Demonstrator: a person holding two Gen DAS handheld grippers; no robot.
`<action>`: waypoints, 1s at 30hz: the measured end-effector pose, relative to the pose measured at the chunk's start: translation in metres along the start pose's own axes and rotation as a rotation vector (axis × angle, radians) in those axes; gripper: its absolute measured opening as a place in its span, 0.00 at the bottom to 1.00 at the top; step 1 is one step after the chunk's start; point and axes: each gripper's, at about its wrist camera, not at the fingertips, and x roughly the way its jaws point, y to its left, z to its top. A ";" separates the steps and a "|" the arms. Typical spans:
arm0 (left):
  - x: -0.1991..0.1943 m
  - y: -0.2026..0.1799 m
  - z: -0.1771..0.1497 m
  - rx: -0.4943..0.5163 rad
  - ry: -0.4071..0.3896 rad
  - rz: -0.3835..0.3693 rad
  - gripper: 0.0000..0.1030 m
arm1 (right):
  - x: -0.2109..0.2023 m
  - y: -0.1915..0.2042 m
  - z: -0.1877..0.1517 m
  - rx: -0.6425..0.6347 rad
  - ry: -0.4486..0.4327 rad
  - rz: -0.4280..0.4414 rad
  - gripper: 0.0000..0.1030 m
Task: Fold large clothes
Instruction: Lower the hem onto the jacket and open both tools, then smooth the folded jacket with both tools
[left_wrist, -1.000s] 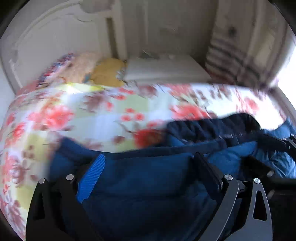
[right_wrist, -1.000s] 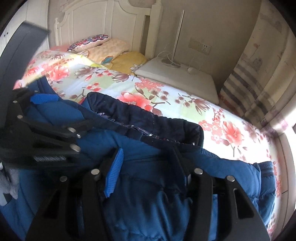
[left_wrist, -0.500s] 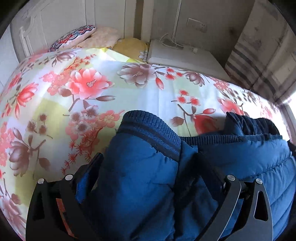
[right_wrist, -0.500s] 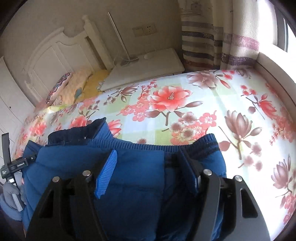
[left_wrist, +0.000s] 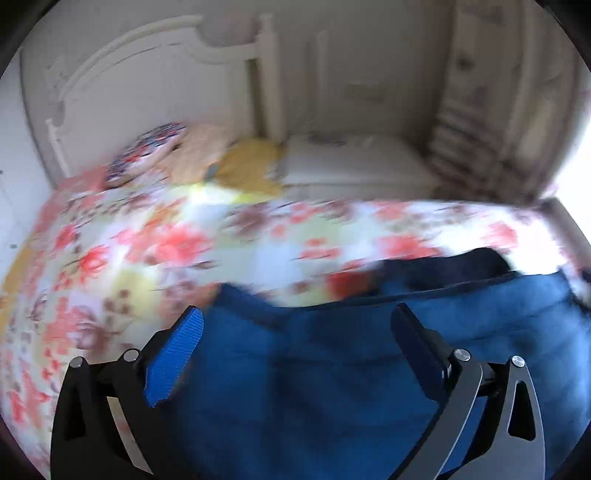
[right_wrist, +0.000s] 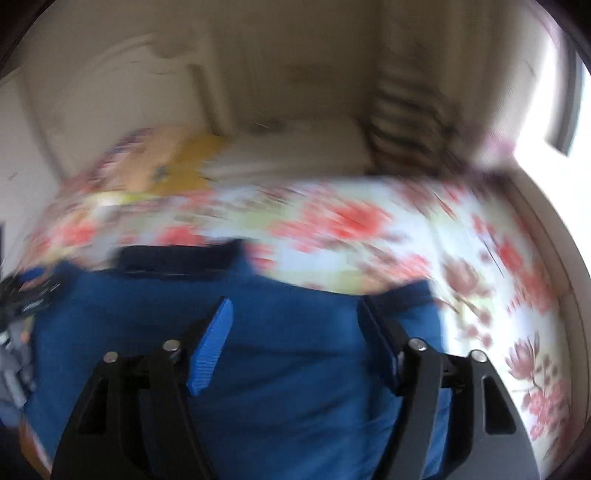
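Observation:
A large blue padded jacket (left_wrist: 332, 369) with a dark navy collar lies on the flowered bedspread (left_wrist: 147, 243). It also fills the lower part of the right wrist view (right_wrist: 288, 369). My left gripper (left_wrist: 297, 332) is open, jaws wide apart above the jacket, nothing between the pads. My right gripper (right_wrist: 295, 325) is open too, over the jacket near its right end. Both views are blurred by motion.
Pillows (left_wrist: 192, 155) lie at the white headboard (left_wrist: 129, 81). A white bedside table (left_wrist: 351, 166) stands behind the bed, with a striped curtain (left_wrist: 472, 140) and a bright window at the right. My left gripper shows at the right wrist view's left edge (right_wrist: 26, 295).
Both grippers have let go of the jacket and opened. Both cameras have tilted up and pulled back, so the headboard and wall show again. The jacket now lies flatter on the bed.

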 end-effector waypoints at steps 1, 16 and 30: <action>-0.001 -0.017 -0.001 0.031 0.003 -0.019 0.95 | -0.003 0.017 -0.002 -0.053 0.004 -0.005 0.80; 0.029 0.039 -0.044 -0.090 0.093 0.144 0.96 | 0.005 -0.045 -0.048 0.037 0.081 -0.092 0.86; 0.034 0.039 -0.045 -0.098 0.089 0.179 0.96 | 0.014 -0.069 -0.060 0.146 0.045 -0.017 0.86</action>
